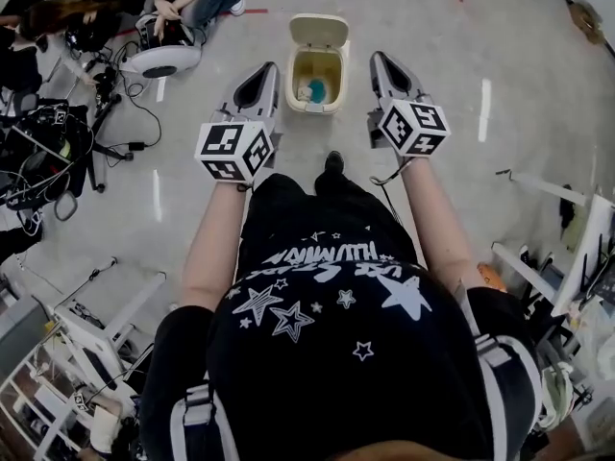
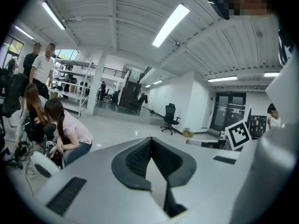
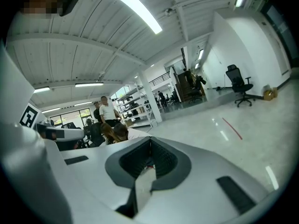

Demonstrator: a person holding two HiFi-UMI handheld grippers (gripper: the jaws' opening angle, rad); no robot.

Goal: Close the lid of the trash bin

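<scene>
The cream trash bin [image 1: 317, 77] stands on the grey floor ahead of me in the head view. Its lid [image 1: 319, 31] is swung up and back, and a teal object [image 1: 314, 90] lies inside. My left gripper [image 1: 270, 66] hangs just left of the bin and my right gripper [image 1: 377, 58] just right of it, both above the floor and apart from the bin. Each has its jaws closed tip to tip with nothing between them. The left gripper view [image 2: 150, 138] and the right gripper view [image 3: 150, 139] look out across the room, and the bin is not in either.
People crouch over a round white machine [image 1: 161, 58] at the far left, with cables [image 1: 58, 133] spread on the floor beside them. White frames stand at the right [image 1: 577, 248] and lower left [image 1: 86, 334]. An office chair [image 2: 170, 118] is far off.
</scene>
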